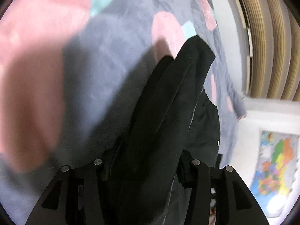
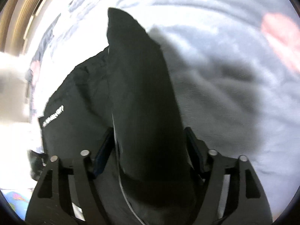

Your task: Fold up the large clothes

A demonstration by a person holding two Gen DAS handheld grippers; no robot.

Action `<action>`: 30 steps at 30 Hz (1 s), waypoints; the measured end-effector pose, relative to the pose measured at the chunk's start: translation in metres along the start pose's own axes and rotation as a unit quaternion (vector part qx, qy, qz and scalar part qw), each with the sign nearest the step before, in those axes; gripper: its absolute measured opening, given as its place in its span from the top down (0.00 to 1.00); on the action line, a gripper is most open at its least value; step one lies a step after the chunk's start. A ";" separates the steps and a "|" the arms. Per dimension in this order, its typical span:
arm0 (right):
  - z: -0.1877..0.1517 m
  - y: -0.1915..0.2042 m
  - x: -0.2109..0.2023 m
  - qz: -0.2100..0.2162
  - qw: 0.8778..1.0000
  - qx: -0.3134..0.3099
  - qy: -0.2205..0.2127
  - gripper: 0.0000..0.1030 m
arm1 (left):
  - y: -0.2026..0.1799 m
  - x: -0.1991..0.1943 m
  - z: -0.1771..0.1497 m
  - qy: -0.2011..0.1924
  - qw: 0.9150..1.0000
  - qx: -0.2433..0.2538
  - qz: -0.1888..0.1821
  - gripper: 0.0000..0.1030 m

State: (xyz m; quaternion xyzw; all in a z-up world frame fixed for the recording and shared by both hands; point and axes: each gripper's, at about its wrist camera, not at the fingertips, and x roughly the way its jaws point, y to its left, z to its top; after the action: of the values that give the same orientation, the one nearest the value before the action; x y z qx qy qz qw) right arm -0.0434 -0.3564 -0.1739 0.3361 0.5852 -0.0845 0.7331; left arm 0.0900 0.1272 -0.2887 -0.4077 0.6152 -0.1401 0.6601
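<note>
**Laying the black garment down on the bed**

Left hand-held gripper (image 1: 176,86): a thick bunch of black garment (image 1: 187,78) runs up between the fingers to mid-frame. Jaws stand partly apart, and with dark cloth against dark pads I cannot tell whether they still pinch it. Right hand-held gripper (image 2: 148,136): a fat fold of the same garment (image 2: 138,86) fills the gap. Its jaws stand wide, with small gaps at the pads, so I judge it released. White lettering (image 2: 53,117) shows on the cloth at left of the right view.

The garment hangs just over the grey bedspread (image 1: 105,71) with pink patches, its shadow close beside it. Both views are motion-blurred.

How to do it well, my read:
- Let the cloth settle on the bed before pulling either gripper away.
- Back the grippers out along their fingers so the pads don't drag the fold open.
- Drop both corners level, or the edge lands skewed.
- Watch for cloth snagging on the finger linkages.
</note>
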 end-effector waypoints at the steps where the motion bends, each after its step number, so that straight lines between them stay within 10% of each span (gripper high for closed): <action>1: -0.001 0.003 -0.010 -0.021 1.000 -0.011 -0.009 0.28 | -0.004 -0.012 0.001 -0.008 1.000 0.010 0.016 0.50; 7: -0.006 0.024 -0.066 -0.073 0.993 -0.069 -0.059 0.27 | -0.069 -0.074 -0.005 -0.070 0.976 0.150 0.141 0.51; 10: -0.018 0.079 -0.066 -0.063 0.990 -0.111 -0.067 0.26 | -0.109 -0.077 -0.031 -0.069 0.960 0.229 0.143 0.51; 15: -0.072 0.065 -0.048 -0.103 0.975 -0.194 -0.038 0.25 | -0.144 -0.025 -0.088 -0.021 0.937 0.314 0.154 0.51; 20: -0.092 0.072 0.020 -0.148 0.962 -0.227 0.014 0.24 | -0.125 0.050 -0.129 0.019 0.890 0.376 0.257 0.48; 30: -0.052 0.101 -0.014 -0.116 0.964 -0.236 -0.025 0.31 | -0.169 0.009 -0.116 -0.005 0.898 0.383 0.218 0.47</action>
State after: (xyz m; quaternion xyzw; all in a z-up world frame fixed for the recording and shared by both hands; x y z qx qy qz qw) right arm -0.0373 -0.2524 -0.1262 0.0807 0.6048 -0.0369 0.7914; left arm 0.0376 -0.0281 -0.1645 0.0205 0.5844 -0.2154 0.7821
